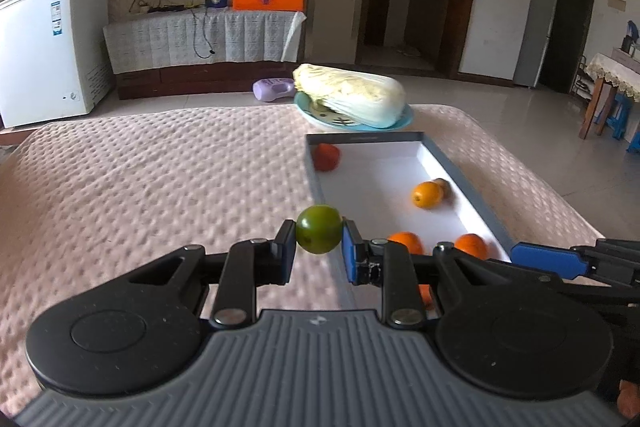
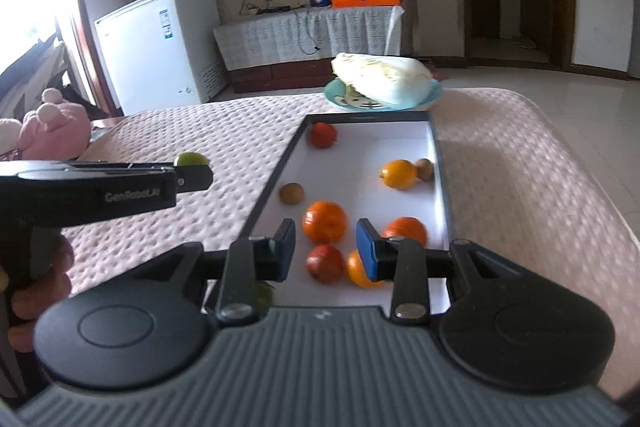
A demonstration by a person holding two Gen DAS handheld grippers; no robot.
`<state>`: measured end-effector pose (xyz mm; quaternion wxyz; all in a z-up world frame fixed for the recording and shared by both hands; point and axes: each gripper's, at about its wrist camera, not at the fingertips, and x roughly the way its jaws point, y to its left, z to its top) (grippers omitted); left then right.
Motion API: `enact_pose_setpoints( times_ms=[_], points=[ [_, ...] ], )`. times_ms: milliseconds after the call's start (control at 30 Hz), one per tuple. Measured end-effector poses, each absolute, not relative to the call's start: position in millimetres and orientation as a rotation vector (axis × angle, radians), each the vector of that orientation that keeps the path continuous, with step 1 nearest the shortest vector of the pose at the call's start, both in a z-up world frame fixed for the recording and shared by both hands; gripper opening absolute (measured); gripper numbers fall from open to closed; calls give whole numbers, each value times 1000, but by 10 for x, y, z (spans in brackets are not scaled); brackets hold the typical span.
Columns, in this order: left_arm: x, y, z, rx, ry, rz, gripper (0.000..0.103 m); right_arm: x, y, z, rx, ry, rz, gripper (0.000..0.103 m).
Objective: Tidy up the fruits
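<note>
My left gripper (image 1: 319, 251) is shut on a green fruit (image 1: 319, 229) and holds it above the pink bedspread, just left of the white tray (image 1: 372, 171). It also shows in the right wrist view (image 2: 196, 173), with the green fruit (image 2: 191, 159) poking out. My right gripper (image 2: 326, 247) is open and empty over the near end of the tray (image 2: 360, 135). The tray holds several fruits: oranges (image 2: 324, 221), a red fruit (image 2: 325, 263), another red one (image 2: 322, 135) at the far end, and brown kiwis (image 2: 291, 193).
A blue plate (image 2: 334, 95) with a napa cabbage (image 2: 384, 77) stands beyond the tray. A pink plush toy (image 2: 52, 127) lies at the bed's left edge. Another green fruit (image 2: 264, 297) lies half hidden under my right gripper.
</note>
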<state>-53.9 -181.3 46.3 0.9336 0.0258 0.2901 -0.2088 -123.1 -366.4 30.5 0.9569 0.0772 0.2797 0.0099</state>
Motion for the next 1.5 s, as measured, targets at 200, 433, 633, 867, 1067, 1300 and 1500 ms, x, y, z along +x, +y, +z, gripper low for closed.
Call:
enact_pose_setpoints(
  times_ms=[200, 433, 633, 867, 1067, 1300, 1500],
  points=[
    [-554, -2011, 475, 57, 586, -453, 29, -1454, -3717, 307, 149, 567, 6, 37],
    [-475, -2164, 464, 47, 592, -467, 29, -1391, -3699, 214, 127, 605, 12, 37],
    [-465, -2278, 475, 60, 580, -494, 29, -1357, -3667, 189, 115, 612, 16, 37],
    [-481, -2454, 465, 65, 575, -542, 29, -1377, -3724, 178, 116, 612, -30, 37],
    [-424, -2567, 379, 83, 591, -548, 29, -1370, -3748, 162, 126, 615, -57, 37],
    [-355, -2562, 289, 98, 615, -518, 33, -1403, -3734, 165, 115, 602, -49, 37],
    [-397, -2424, 300, 99, 582, -509, 69, -1471, -3755, 207, 144, 576, -52, 37]
  ],
)
